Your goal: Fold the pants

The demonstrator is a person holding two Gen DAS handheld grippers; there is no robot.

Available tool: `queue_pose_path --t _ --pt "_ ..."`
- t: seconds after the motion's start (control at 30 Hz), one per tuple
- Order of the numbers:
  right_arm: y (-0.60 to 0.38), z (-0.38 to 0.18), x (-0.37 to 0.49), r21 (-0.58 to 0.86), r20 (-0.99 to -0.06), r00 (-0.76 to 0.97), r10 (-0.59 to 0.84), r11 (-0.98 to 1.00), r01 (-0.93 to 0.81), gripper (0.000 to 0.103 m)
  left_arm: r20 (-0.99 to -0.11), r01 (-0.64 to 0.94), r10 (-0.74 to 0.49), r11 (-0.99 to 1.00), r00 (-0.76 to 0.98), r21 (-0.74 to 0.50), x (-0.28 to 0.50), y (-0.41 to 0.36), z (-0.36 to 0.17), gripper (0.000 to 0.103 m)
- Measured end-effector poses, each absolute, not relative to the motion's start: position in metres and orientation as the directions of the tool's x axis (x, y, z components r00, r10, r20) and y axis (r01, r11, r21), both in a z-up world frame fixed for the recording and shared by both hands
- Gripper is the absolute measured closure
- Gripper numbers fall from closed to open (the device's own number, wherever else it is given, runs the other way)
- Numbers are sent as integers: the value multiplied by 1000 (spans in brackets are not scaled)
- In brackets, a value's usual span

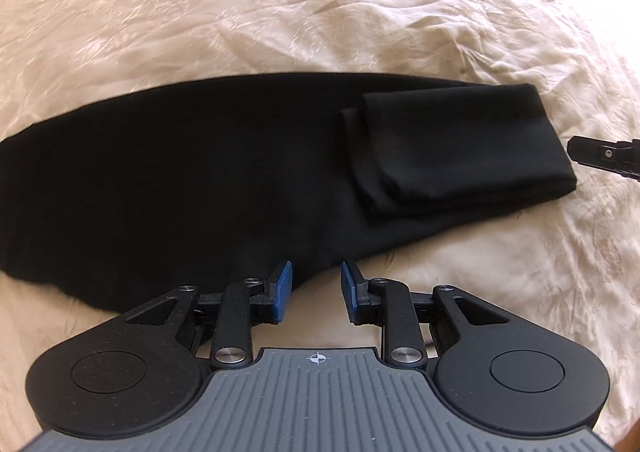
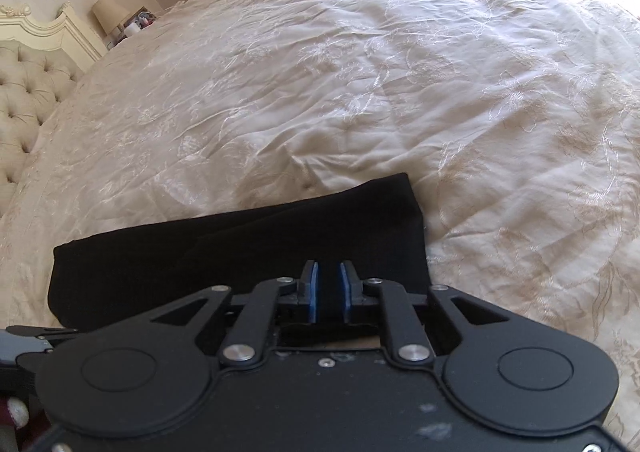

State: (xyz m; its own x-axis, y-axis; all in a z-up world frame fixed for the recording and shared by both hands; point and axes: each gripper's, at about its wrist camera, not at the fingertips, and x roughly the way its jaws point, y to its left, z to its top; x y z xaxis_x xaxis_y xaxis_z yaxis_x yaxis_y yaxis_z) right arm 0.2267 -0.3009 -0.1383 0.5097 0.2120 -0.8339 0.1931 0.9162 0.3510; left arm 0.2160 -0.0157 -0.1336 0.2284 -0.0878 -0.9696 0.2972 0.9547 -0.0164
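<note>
Black pants [image 1: 192, 180] lie flat across the cream bedspread [image 1: 280, 12], with the leg end folded back over itself at the right [image 1: 452, 148]. My left gripper [image 1: 316, 278] hovers over the pants' near edge, open, its blue pads apart with nothing between them. In the right wrist view the folded end of the pants [image 2: 240, 248] lies just below my right gripper [image 2: 328, 286]. Its blue pads stand a narrow gap apart over the dark cloth and do not press on it.
The embroidered bedspread [image 2: 400, 72] spreads wide beyond the pants. A tufted headboard [image 2: 28, 92] and a bedside lamp [image 2: 108, 12] stand at the far left. A black part of the right tool [image 1: 604, 156] juts in at the left wrist view's right edge.
</note>
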Motion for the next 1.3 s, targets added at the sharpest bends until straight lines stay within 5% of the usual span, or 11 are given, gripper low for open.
queue_pose_path --t 0.5,1.3 --pt "-179 -143 157 391 -852 342 397 916 -91 84 -990 12 7 1000 139 9 128 83 -131 76" --pt "-13 -125 203 288 -842 457 286 955 -69 87 -975 131 -24 991 219 5 147 245 -129 76"
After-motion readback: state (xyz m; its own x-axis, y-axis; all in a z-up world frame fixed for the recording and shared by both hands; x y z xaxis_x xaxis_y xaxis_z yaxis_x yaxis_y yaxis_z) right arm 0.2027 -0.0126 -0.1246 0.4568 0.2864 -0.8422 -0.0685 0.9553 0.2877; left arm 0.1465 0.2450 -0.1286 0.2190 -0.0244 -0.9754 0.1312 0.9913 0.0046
